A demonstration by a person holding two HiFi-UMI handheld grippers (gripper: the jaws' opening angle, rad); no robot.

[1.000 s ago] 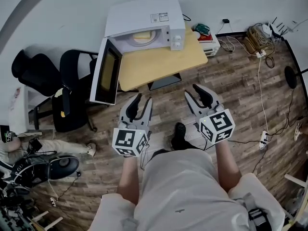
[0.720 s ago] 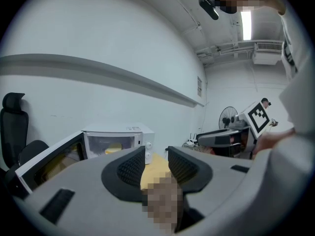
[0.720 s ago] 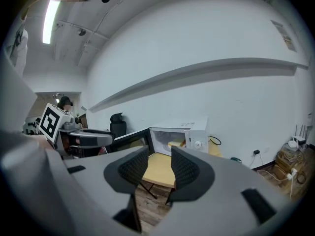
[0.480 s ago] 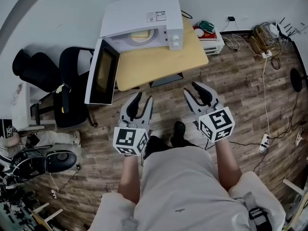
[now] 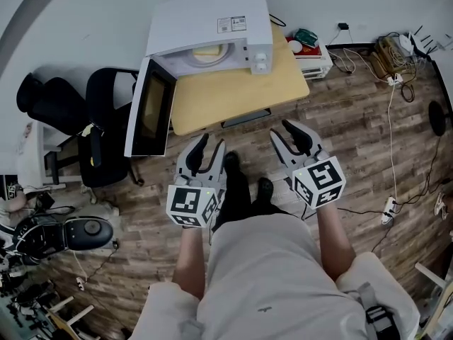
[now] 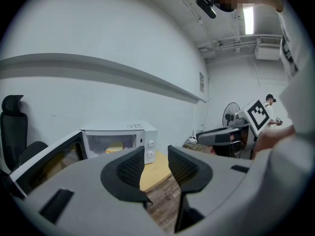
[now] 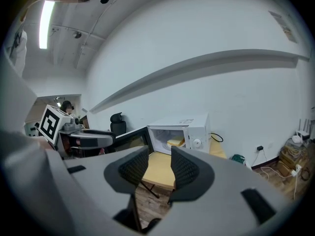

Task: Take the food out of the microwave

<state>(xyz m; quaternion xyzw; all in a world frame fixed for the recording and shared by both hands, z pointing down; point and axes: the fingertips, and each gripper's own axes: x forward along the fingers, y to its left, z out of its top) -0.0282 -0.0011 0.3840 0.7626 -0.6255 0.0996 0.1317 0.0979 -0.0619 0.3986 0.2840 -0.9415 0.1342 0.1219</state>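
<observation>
Both grippers: left gripper [image 5: 211, 147] and right gripper [image 5: 284, 133], jaws apart, empty.
Risk: I could clip the open microwave door [image 5: 151, 115] past the table [image 5: 233, 98]'s left edge while reaching for the food [image 5: 207, 51].

A light wooden table [image 5: 241, 94] carries a white microwave [image 5: 209, 20] along its far edge, its open door [image 5: 148, 115] hanging past the left edge.

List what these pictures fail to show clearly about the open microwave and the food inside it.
- Pale yellow food: in the head view, mostly hidden under the white microwave's roof; too small in both gripper views to identify.
- Markings at the microwave's two knobs: too small in every view.
- Light wooden table's legs: in the head view, mostly covered by its top.
</observation>
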